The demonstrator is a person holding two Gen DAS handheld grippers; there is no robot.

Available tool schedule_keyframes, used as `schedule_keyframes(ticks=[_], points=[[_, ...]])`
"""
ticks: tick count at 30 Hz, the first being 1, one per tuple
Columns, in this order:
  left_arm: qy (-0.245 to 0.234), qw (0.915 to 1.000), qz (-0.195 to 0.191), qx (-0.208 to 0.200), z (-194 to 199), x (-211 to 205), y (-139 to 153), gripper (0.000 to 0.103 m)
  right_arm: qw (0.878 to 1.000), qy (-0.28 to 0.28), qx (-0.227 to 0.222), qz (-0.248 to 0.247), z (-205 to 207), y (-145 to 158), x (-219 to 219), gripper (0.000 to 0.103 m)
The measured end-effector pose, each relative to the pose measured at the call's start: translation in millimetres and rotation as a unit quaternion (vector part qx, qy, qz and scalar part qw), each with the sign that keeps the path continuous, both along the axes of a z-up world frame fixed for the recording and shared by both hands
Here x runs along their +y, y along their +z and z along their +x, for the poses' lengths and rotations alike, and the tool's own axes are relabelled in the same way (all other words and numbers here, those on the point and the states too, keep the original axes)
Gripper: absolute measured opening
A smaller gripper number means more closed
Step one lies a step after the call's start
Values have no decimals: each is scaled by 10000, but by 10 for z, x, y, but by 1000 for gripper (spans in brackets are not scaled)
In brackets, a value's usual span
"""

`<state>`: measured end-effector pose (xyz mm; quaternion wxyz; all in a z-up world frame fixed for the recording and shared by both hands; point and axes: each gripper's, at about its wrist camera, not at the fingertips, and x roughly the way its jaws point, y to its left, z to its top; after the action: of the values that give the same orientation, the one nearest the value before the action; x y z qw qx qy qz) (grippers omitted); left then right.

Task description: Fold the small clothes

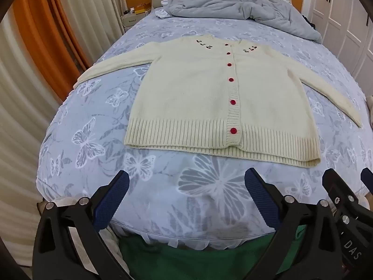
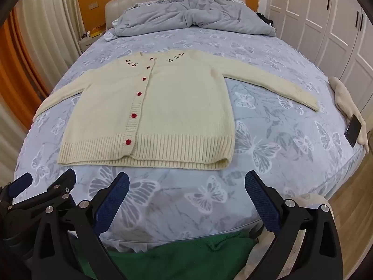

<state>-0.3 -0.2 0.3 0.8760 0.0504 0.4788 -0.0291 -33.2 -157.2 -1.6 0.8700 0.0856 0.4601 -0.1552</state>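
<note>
**A:** Lying flat in the middle of the bed (image 1: 77, 126) is one cream knit cardigan (image 1: 193, 88), buttoned up, both sleeves spreading out to the sides. I'm counting six red buttons (image 1: 233, 130) running down the front, plus two little clusters of dark embroidery near the neckline. Anyone getting the same?

**B:** Yep, six from the right wrist view too. The ribbed hem is sitting nearest the cameras, collar pointing toward the headboard. One grey duvet (image 2: 191, 16) is bunching up at the far end, well apart from the cardigan.

**A:** And the tongs? Two of them, side by side. The left gripper (image 1: 186, 200) is hanging over the bare butterfly sheet near the hem, jaws standing wide apart, nothing between them.

**B:** Same for the right gripper (image 2: 186, 200): spread wide, gripping nothing, not touching the knit. Also one dark phone (image 2: 353, 130) is resting on a cream cloth (image 2: 345, 98) at the bed's right edge, and something green (image 2: 177, 259) is showing at the foot, below the sheet.
</note>
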Motion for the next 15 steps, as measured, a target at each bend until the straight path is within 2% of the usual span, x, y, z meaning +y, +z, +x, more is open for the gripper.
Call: schedule_keyframes(ticks=[1, 4, 10, 13, 15], points=[[-10, 9999, -25, 158, 19, 2, -12, 96, 10000, 27, -45, 30, -7, 7, -4, 98], [-48, 9999, 11, 147, 73, 17, -8, 95, 10000, 26, -85, 45, -22, 20, -16, 98], [-59, 9997, 201, -103, -1, 6, 63, 95, 9999, 27, -104, 44, -41, 17, -11, 98], [-57, 9995, 263, -141, -23, -31, 69, 95, 9999, 34, -96, 20, -12, -80, 9, 98], [-49, 9995, 286, -152, -21, -32, 69, 95, 9999, 26, -110, 59, -4, 9, 9, 98]])
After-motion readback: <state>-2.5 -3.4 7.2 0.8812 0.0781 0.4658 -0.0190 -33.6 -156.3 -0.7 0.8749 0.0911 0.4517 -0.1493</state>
